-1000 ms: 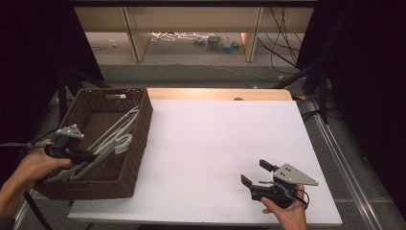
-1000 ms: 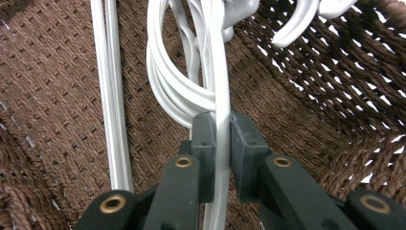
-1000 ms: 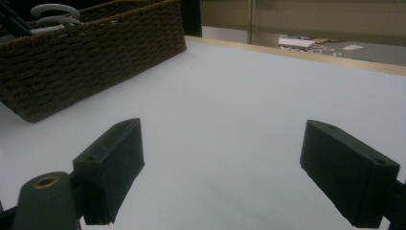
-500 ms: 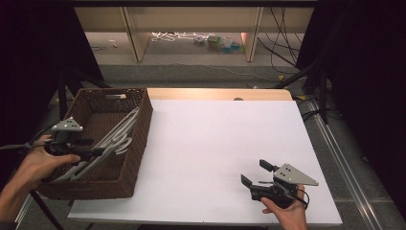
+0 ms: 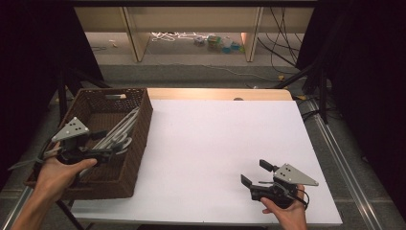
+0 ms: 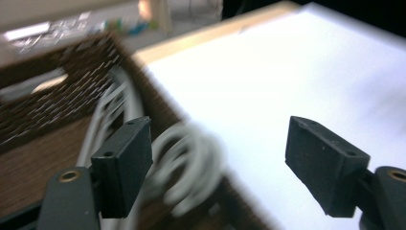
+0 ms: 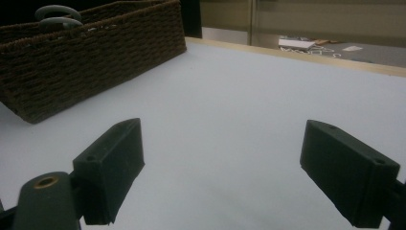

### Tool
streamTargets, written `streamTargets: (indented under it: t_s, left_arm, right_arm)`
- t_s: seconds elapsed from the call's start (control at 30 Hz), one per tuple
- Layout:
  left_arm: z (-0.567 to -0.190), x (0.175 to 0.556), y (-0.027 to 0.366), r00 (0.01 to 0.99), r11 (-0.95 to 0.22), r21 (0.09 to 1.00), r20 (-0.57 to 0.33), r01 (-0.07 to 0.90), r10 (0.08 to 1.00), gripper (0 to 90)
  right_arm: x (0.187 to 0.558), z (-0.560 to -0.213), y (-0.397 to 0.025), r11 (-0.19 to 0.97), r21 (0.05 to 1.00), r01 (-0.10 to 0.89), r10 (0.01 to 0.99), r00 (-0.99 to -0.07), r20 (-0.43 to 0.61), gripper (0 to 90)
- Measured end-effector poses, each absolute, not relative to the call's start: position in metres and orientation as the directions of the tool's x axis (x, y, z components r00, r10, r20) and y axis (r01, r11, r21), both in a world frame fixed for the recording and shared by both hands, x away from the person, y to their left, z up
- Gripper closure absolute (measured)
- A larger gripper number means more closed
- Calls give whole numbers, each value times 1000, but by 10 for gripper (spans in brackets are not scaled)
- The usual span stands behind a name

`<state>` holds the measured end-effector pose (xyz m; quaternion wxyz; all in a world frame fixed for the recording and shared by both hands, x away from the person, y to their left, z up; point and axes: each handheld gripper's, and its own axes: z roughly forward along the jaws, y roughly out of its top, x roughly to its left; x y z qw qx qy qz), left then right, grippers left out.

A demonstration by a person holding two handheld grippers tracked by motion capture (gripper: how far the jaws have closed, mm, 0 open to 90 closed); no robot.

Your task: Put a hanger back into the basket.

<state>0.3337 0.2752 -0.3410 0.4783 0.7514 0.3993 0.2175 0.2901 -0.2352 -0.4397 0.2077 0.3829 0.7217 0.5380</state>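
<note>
Beside wicker basket (image 5: 136,143), bare tabletop (image 5: 215,143)

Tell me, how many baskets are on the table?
1. The brown woven basket sits at the table's left edge, beside the left hand-held gripper, with pale hangers inside.

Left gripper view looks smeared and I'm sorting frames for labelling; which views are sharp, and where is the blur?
Left gripper view: wicker basket and white hangers streaked, jaws crisp. Right gripper view: sharp on basket, dim. High view: clear, evenly lit white table, dark surroundings.
</note>
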Motion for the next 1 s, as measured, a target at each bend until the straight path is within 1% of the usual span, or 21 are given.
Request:
streamTargets:
  t_s: [0.13,0.2,0.37,0.47,0.53,0.6,0.63,0.7,0.73,1.0]
  left_arm:
    - [-343,329,256,610,-200,908,-73,368,789,245]
    - [-345,327,247,622,-207,912,-64,354,781,244]
    - [-352,325,233,638,-186,925,-75,333,767,239]
    - [-357,324,224,635,-190,932,-53,309,771,237]
    - [-358,323,218,645,-181,934,-65,308,761,235]
    - [-359,323,212,656,-170,943,-63,285,752,233]
    - [-359,322,209,659,-167,944,-66,284,749,232]
    - [-361,323,202,685,-129,959,-83,253,724,224]
    - [-361,322,200,691,-118,960,-95,254,716,221]
    - [-374,319,180,711,-99,970,-92,223,697,198]
  right_arm:
    - [291,-441,-234,118,941,316,769,-629,114,158]
    - [291,-441,-234,119,942,313,770,-628,112,158]
    - [291,-441,-234,117,943,312,770,-628,113,158]
    - [292,-441,-234,127,949,290,761,-641,94,158]
    - [292,-441,-234,128,947,294,762,-640,96,158]
    - [292,-441,-234,130,946,296,763,-640,95,158]
    - [290,-440,-234,124,939,320,767,-631,113,158]
    - [290,-441,-233,121,942,313,767,-632,112,158]
    - [290,-441,-234,121,941,315,769,-630,112,158]
    - [290,-440,-235,133,938,319,772,-627,103,157]
